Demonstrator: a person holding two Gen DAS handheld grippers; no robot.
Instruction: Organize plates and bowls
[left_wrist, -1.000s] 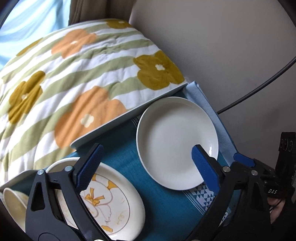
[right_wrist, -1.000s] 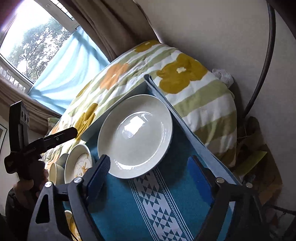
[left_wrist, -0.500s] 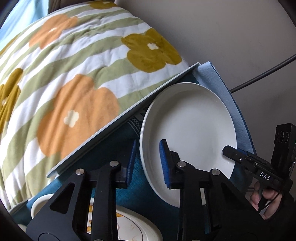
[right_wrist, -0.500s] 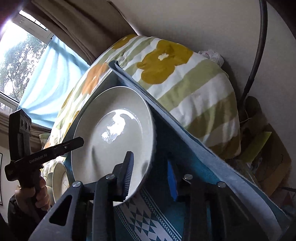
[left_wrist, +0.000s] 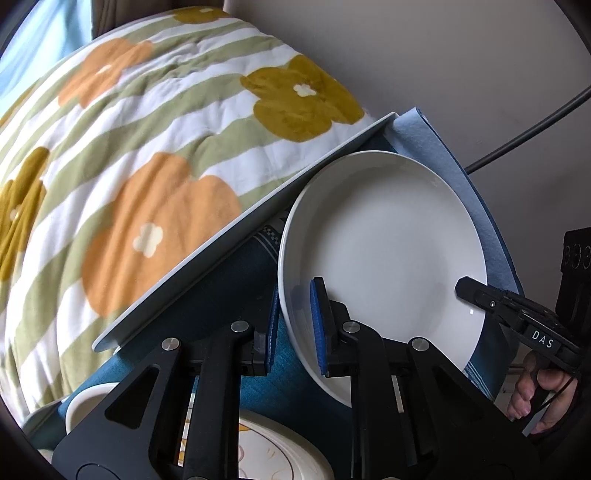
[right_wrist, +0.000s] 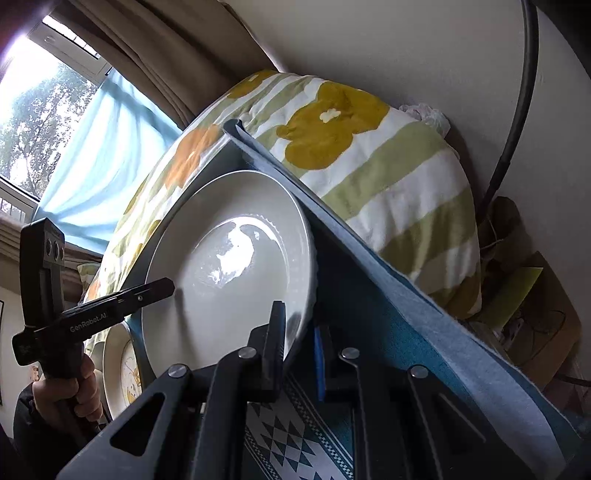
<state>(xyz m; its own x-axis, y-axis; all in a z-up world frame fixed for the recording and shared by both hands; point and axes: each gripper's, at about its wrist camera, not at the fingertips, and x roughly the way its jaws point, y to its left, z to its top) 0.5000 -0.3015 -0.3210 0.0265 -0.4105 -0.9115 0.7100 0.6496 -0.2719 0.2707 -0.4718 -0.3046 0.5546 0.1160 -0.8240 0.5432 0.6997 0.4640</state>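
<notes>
Left hand-held gripper (left_wrist: 293, 328) and right hand-held gripper (right_wrist: 299, 354) each clenched on opposite rims of the white plate (left_wrist: 384, 251) above the blue cloth (right_wrist: 369, 321); patterned plate (left_wrist: 280, 450) and bowl (left_wrist: 79, 406) mostly hidden behind the gripper frames; plate's lower edge cut off from view

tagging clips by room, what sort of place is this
Likely a bedroom or small living space at home: a flower-print quilt lies right beside the low cloth-covered table, and a curtained window stands behind. The white plate suggests a makeshift dining spot.
</notes>
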